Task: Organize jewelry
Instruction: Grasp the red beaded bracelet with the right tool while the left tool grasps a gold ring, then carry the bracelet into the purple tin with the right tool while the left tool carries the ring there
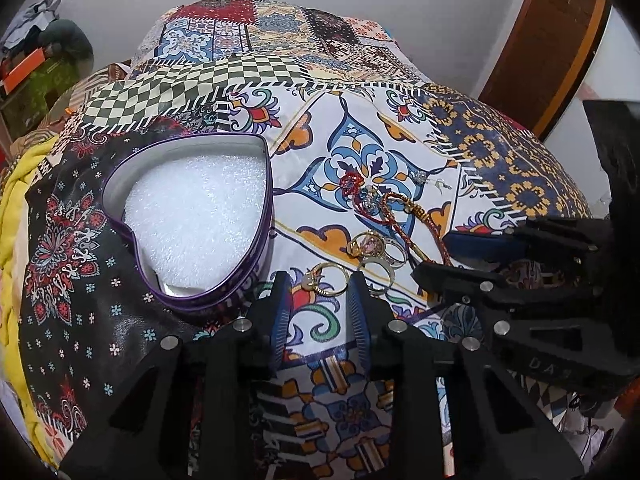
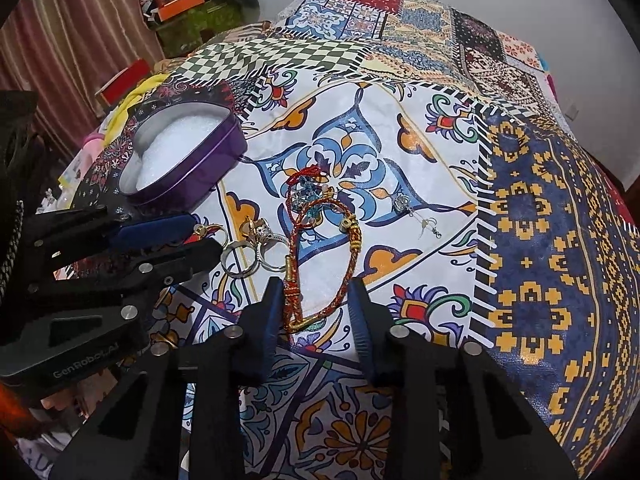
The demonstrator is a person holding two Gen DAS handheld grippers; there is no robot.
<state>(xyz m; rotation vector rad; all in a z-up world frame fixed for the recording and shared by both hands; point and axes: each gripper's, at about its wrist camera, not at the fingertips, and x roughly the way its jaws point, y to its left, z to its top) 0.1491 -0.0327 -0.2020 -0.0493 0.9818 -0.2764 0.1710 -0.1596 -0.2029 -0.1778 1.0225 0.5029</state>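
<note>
The left claw (image 1: 318,294) hangs low over a patchwork bedspread (image 1: 400,128), its two fingers apart, with a gold ring (image 1: 326,280) lying on the cloth between the tips. The right claw (image 2: 316,300) is also spread apart, its fingers either side of a red and gold braided bracelet (image 2: 320,264) that lies loose on the cloth, not gripped.

A purple heart-shaped tin (image 1: 264,184) sits open, lined with white foam (image 1: 200,216). Taking the tin as the landmark: the gold ring lies just beside its lower right edge. A small cluster of rings (image 1: 378,254) lies a little further right. Beyond those, still to the right, is a tangle of red cord and beads (image 1: 364,190). A pair of small silver earrings (image 2: 416,214) lies farthest from the tin.
</note>
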